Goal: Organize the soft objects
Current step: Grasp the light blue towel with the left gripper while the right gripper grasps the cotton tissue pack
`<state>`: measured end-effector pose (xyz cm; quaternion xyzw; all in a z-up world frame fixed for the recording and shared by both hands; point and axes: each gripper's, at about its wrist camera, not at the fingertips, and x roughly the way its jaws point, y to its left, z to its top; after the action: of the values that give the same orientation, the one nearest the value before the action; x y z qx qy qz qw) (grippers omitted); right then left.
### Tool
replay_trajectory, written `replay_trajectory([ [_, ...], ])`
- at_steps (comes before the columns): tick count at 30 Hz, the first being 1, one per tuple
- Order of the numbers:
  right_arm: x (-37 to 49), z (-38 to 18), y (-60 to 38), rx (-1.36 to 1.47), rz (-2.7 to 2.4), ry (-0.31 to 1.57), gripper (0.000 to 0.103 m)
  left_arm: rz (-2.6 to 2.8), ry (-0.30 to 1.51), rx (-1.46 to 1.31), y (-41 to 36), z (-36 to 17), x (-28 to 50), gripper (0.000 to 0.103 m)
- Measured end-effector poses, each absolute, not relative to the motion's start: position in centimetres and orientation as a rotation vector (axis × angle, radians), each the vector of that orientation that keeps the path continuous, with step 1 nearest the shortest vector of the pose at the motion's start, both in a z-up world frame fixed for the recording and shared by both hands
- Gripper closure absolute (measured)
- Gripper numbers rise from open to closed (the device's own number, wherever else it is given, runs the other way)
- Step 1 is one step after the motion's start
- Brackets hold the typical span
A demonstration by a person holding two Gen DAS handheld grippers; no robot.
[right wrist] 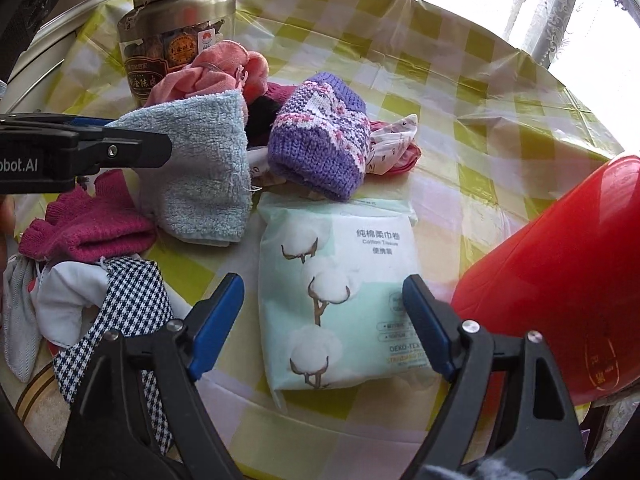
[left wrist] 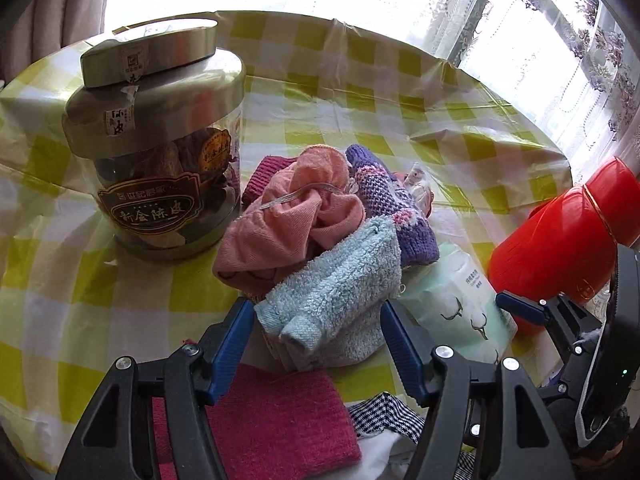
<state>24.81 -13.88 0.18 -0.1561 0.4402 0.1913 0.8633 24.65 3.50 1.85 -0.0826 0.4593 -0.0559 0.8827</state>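
A pile of soft things lies on the green-checked tablecloth (left wrist: 360,92). My left gripper (left wrist: 316,306) stands open astride a light blue towel (left wrist: 340,280), its blue pads beside the towel's edges without visibly squeezing it. Behind the towel lie a pink cloth (left wrist: 296,216) and a purple knitted piece (left wrist: 384,200). In the right wrist view my right gripper (right wrist: 324,280) is open around a pale green cotton tissue pack (right wrist: 336,288), with a clear gap on the left side. The left gripper (right wrist: 140,132) reaches in from the left edge over the towel (right wrist: 200,168).
A clear jar with a metal lid (left wrist: 160,140) stands at the back left. A red plastic container (right wrist: 560,280) lies close on the right. A magenta knit cloth (right wrist: 84,224) and a blue houndstooth cloth (right wrist: 128,300) sit near the front left.
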Motion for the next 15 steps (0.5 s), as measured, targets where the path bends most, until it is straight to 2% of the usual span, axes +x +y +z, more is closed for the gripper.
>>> replay_trajectory([
  [4,25.6,-0.3,-14.1,-0.332,0.38,0.93,0.018,-0.118,0.96,-0.147,3.4,1.0,25.4,0.036],
  [8,25.9,-0.8,-14.0,-0.338,0.386,0.933,0.013,-0.139,0.952,-0.145,3.3,0.5,25.4,0.037],
  [9,25.9,-1.1,-13.9,-0.342,0.387,0.936,0.012,-0.147,0.95,-0.145,3.4,0.4,25.4,0.04],
  [10,25.9,-1.3,-13.7,-0.35,0.383,0.937,0.012,-0.152,0.95,-0.143,3.3,0.3,25.4,0.044],
  [12,25.8,-1.6,-13.5,-0.378,0.373,0.93,0.011,-0.159,0.949,-0.14,3.3,0.2,25.2,0.063],
  [15,25.6,-1.6,-13.6,-0.37,0.372,0.926,0.012,-0.179,0.939,-0.157,3.5,0.2,24.8,0.083],
])
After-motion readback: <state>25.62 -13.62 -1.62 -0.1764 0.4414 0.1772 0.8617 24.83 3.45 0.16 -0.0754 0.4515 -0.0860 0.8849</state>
